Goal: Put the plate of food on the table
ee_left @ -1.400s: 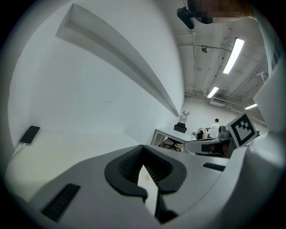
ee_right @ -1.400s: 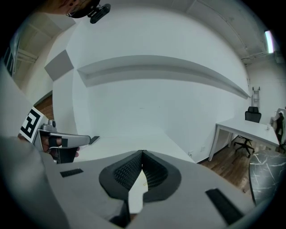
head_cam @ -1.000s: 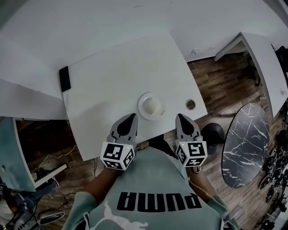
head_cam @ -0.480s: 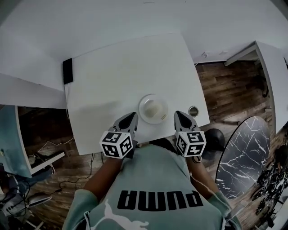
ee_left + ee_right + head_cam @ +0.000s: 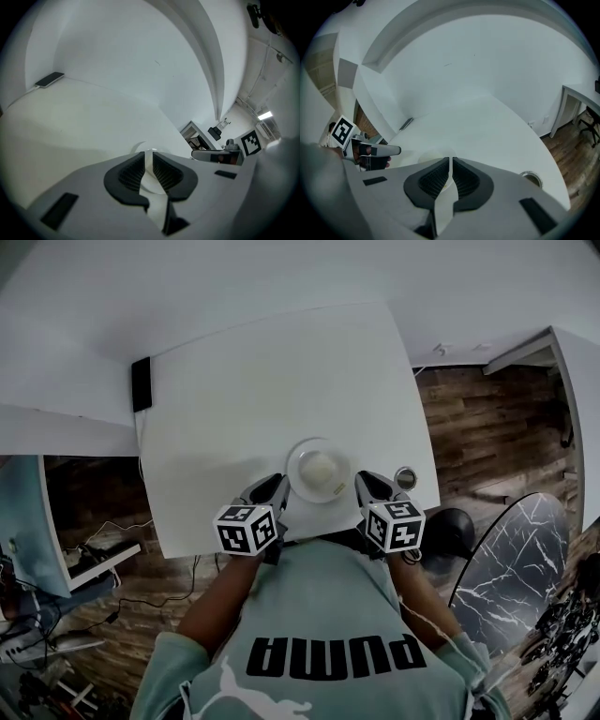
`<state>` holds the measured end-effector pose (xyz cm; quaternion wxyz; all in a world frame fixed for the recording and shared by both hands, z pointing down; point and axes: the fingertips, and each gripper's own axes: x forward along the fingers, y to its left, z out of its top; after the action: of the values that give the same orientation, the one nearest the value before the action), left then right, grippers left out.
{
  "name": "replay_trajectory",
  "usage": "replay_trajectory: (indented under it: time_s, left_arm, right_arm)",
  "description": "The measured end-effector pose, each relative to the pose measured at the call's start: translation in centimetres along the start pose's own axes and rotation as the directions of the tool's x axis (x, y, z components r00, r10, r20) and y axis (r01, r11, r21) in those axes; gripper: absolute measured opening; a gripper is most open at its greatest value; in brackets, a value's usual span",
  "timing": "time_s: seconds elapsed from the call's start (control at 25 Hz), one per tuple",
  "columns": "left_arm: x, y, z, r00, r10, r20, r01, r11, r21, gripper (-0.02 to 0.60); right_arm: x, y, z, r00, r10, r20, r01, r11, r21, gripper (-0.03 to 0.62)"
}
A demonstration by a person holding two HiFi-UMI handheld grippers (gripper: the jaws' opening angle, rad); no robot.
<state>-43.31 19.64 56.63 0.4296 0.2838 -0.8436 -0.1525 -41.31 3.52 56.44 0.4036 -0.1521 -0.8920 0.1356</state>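
Observation:
A white plate (image 5: 320,472) with a pale round lump of food sits over the near edge of the white table (image 5: 262,371). I cannot tell if it touches the tabletop. My left gripper (image 5: 279,489) is shut on the plate's left rim, and my right gripper (image 5: 360,484) is shut on its right rim. In the left gripper view the left gripper (image 5: 150,167) has a white strip of plate rim (image 5: 149,161) pinched between its jaws. In the right gripper view the right gripper (image 5: 450,174) pinches the plate (image 5: 425,157) the same way.
A black phone (image 5: 142,383) lies at the table's far left corner. A round metal grommet (image 5: 405,478) sits in the tabletop just right of the plate. A white wall borders the table's far side. Wooden floor, cables and a dark marble table (image 5: 511,549) surround it.
Both grippers have moved forward and inward, from just behind the plate to tight against its two sides. The plate stays near the table's front edge.

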Motion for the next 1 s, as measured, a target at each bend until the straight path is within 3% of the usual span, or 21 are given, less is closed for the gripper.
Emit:
replay_trajectory:
  time_s: [0.24,0.56,1.0]
  left_arm:
    - [1.5,1.0,-0.8,0.999,0.031,-0.036,-0.033,0.998,-0.049,0.055]
    - [3.5,3.3,-2.1,0.995,0.047,-0.086,-0.059,0.989,-0.139,0.069]
    - [4.6,3.7,-2.6,0.99,0.026,-0.137,-0.047,0.987,-0.151,0.072]
  right_arm:
    - [1.6,-0.8,-0.7,0.998,0.038,-0.053,-0.037,0.999,0.03,0.011]
    - [3.6,-1.7,-1.9,0.988,0.096,-0.122,-0.077,0.985,0.155,0.034]
    - [4.5,-2.2,-3.3,0.979,0.14,-0.149,-0.093,0.954,0.286,0.035]
